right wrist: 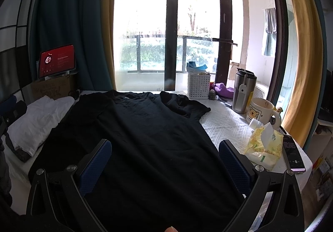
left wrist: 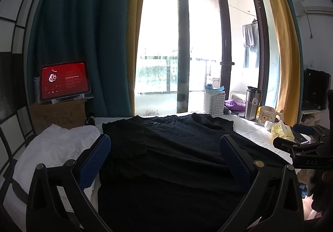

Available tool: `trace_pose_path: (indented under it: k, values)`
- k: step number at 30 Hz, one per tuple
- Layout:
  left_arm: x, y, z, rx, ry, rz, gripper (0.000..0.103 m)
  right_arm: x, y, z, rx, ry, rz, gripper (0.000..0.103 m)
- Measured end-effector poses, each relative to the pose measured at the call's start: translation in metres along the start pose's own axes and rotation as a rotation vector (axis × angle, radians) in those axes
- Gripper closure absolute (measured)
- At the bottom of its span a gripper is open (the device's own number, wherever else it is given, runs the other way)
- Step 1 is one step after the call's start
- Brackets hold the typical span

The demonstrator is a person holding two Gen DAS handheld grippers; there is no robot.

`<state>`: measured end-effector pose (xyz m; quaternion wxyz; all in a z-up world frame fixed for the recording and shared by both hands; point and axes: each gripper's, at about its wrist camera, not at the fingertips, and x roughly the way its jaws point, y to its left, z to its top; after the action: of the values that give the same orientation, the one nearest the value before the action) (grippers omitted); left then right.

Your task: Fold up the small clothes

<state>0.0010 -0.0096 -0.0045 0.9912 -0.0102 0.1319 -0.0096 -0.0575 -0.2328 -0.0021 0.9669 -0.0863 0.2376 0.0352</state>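
A black T-shirt lies spread on the white textured table cover, its left sleeve folded in over the body; its far right sleeve is bunched up. It also shows in the right wrist view. My left gripper is open and empty, its blue-padded fingers just above the shirt's near part. My right gripper is open and empty over the shirt's near right part. The right gripper's body shows at the right edge of the left wrist view.
A folded white garment lies left of the shirt. At the right stand a steel tumbler, a bear mug, a tissue pack and a phone. A white basket and a tablet stand at the back.
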Motion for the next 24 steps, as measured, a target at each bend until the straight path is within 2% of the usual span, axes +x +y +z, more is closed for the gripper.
trace_pose_path:
  k: [5, 13, 24]
  values:
    - [0.022, -0.001, 0.003, 0.024, 0.017, 0.005, 0.0, 0.02, -0.01, 0.004, 0.008, 0.012, 0.002, 0.0]
    - [0.077, 0.012, 0.019, 0.017, 0.068, 0.036, 0.0, 0.076, -0.036, 0.023, 0.047, 0.056, 0.013, 0.0]
    - [0.16, 0.037, 0.017, 0.002, 0.228, 0.094, 0.0, 0.18, -0.086, 0.073, 0.173, 0.127, 0.05, 0.0]
